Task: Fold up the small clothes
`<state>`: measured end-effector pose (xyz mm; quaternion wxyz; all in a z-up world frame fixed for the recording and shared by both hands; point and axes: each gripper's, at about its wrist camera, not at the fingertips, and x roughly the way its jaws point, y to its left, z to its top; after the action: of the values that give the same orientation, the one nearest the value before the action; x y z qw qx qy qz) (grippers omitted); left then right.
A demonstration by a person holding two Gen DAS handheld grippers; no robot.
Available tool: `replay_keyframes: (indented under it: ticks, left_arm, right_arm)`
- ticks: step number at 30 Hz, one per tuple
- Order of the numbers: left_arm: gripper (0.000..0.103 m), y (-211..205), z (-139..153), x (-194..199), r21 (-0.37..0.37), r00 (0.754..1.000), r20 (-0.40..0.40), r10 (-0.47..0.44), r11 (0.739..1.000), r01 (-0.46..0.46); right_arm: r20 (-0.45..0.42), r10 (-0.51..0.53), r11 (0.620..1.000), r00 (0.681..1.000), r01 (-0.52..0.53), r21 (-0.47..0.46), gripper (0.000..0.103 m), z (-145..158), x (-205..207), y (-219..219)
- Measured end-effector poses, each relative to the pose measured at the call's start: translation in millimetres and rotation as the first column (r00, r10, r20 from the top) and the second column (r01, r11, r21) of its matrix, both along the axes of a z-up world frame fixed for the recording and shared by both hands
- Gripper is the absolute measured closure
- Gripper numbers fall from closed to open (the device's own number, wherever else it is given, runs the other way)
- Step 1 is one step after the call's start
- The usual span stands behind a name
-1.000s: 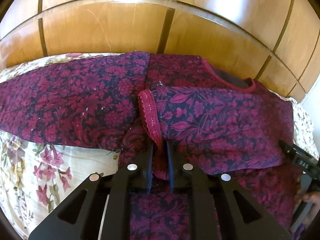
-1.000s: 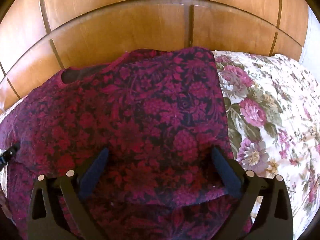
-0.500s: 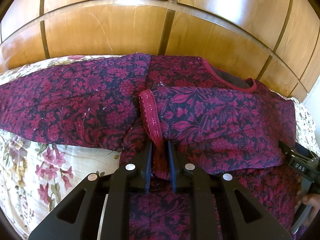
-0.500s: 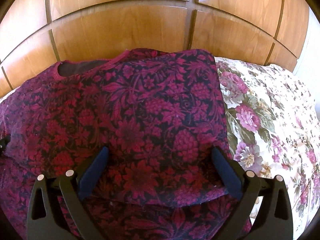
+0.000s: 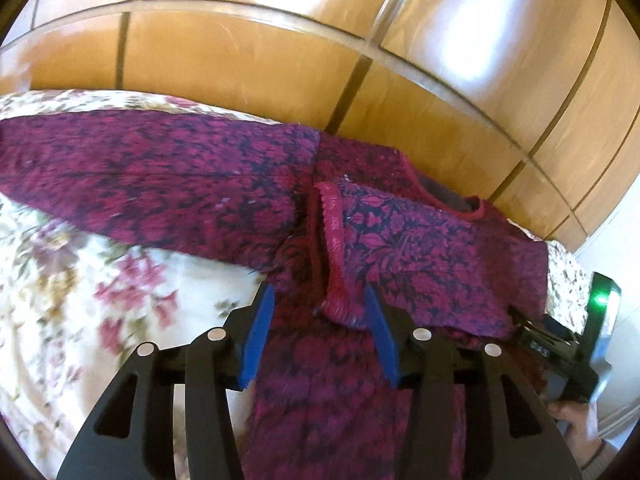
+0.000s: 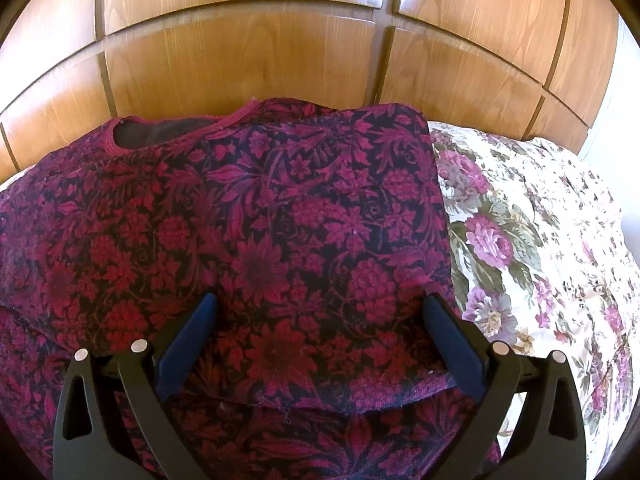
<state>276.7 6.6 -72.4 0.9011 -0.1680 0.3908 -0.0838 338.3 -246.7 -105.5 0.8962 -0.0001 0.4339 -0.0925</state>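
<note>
The wooden headboard spans the background, its panels split by dark grooves. Below it lies the floral bedsheet, cream with pink and purple flowers. The maroon floral garment lies flat on that sheet, neckline toward the headboard; 1 sleeve extends left across the sheet, the other is folded over the body, its cuff lying between my left fingers. My left gripper is spread apart, holding nothing, blue pads either side of the cuff. My right gripper is spread wide over the folded fabric, holding nothing.
</note>
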Motion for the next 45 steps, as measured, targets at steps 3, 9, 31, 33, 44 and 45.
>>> replay_keyframes:
  ticks: [3, 9, 31, 33, 44, 45]
  left_arm:
    - [0.057, 24.9, 4.1, -17.4, -0.036, 0.999, -0.013, 0.031, 0.999, -0.032]
    - [0.057, 116.8, -0.3, -36.9, -0.102, 0.975, -0.106, 0.197, 0.973, -0.208]
    - [0.053, 340.6, -16.5, -23.5, -0.233, 0.721, -0.245, 0.649, 0.682, -0.693]
    - [0.053, 347.1, -21.2, -13.5, -0.215, 0.706, -0.261, 0.658, 0.673, -0.707]
    - [0.094, 304.8, 8.5, 29.6, -0.036, 0.79, -0.098, 0.606, 0.791, -0.611]
    - [0.094, 297.8, 15.2, 32.1, -0.036, 0.806, -0.073, 0.588, 0.806, -0.591]
  right_arm:
    - [0.002, 0.0, 1.0, 1.0, 0.0, -0.001, 0.002, -0.2, -0.2, 0.4]
    - [0.004, 0.001, 1.0, 1.0, -0.001, 0.003, 0.002, -0.6, -0.4, -3.8]
    - [0.011, 0.002, 1.0, 1.0, -0.001, -0.031, 0.002, 1.5, -1.4, -4.1]
    - [0.01, 0.003, 0.999, 1.0, -0.003, -0.032, 0.002, 1.2, -0.9, -4.4]
    - [0.011, 0.004, 1.0, 1.0, -0.004, -0.03, 0.002, 0.6, -1.1, -4.2]
    - [0.012, 0.004, 1.0, 1.0, -0.004, -0.029, 0.002, 0.4, -1.0, -4.7]
